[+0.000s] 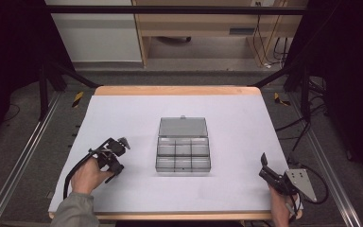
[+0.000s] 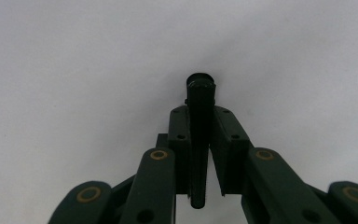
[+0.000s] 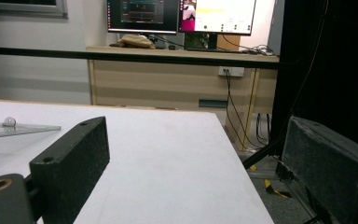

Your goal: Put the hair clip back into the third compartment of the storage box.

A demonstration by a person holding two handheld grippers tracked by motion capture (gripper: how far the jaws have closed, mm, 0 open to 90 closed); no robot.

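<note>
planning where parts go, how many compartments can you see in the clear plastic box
6 in the clear plastic compartment box with its lid open at mid table: three across the far row, three across the near row. Glare may hide finer dividers.

A slim black rod-like item (image 2: pixel 199 140) is clamped between the jaws of the left tool (image 1: pixel 118 153), which are closed on it. It runs lengthwise along the jaws, its rounded end projecting just beyond their tips. It is dark and narrow; finer detail cannot be made out. In the left gripper view it is over bare white tabletop (image 2: pixel 74 70); whether it touches the surface cannot be told. In the high view the left tool is near the left edge of the tabletop (image 1: pixel 137 109), toward the near-left corner.
</note>
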